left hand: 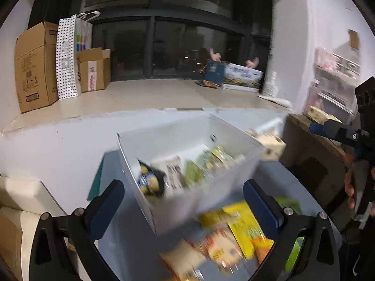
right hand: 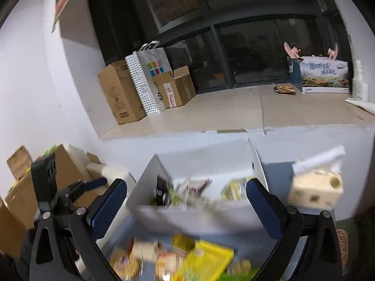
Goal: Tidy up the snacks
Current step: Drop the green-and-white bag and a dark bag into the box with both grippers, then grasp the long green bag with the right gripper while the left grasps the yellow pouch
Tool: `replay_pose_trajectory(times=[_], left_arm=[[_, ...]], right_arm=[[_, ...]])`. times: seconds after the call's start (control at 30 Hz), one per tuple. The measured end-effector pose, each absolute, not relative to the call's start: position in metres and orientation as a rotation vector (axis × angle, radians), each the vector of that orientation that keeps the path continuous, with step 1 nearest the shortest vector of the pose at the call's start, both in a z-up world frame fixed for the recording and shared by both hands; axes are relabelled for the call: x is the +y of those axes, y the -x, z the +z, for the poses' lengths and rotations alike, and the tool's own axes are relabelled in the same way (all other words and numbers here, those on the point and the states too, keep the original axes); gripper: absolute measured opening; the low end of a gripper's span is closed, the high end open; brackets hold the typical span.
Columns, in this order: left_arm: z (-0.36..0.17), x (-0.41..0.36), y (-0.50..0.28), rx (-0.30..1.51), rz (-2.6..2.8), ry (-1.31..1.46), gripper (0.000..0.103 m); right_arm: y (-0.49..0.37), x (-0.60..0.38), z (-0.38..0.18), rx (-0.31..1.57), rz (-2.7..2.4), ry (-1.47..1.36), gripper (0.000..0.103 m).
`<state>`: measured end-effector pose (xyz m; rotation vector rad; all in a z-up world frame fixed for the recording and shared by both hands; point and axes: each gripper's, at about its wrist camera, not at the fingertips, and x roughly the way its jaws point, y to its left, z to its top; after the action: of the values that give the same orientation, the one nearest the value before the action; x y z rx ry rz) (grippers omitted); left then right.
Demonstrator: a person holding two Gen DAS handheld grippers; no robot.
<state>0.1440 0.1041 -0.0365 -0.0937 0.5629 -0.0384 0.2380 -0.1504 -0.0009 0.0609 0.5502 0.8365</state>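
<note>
Grey tabletop (left hand: pixel 112 245) below dark windows (left hand: pixel 178 51), both grippers (left hand: pixel 182 208) (right hand: pixel 187 208) spread wide, empty.

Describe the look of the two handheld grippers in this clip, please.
Both match: the left gripper and right gripper have black linkage frames with silver pivot bolts and dark blue textured finger pads. The right one's body is a black block.

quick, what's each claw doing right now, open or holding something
Left claw: open wide, holding nothing; the white bin sits ahead of it.
Right claw: open wide, holding nothing.
</note>
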Motion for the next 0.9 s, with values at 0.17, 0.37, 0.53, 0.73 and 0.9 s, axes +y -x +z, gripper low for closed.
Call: replay_pose_trajectory(times=[0.17,0.37,0.53,0.73,0.9], left_arm=[[-0.060,0.080,-0.091,0.591,-0.080,0.136,0.103],[-0.081,0.052,-0.049,0.621,-0.127,0.168,0.103],[-0.088,0.038,-0.042,0.644,-0.152,0.166,0.103],[-0.089,0.028,-0.044,0.651,-0.173,0.142,0.103],[-0.093,0.028,-0.046,0.662,-0.174,0.152,0.103]], right_arm=[[-0.185,-0.185,-0.030,0.585,0.839,-0.028,0.103],[-0.150,-0.219,-0.074,0.698,0.770,-0.014,0.103],[-0.154,-0.246,-0.110,0.818,0.817,-0.185,0.103],[-0.189,-0.247,-0.151,0.972,0.866,-0.458,0.103],[-0.217,-0.232,-0.182,1.059,0.840,-0.628,0.103]])
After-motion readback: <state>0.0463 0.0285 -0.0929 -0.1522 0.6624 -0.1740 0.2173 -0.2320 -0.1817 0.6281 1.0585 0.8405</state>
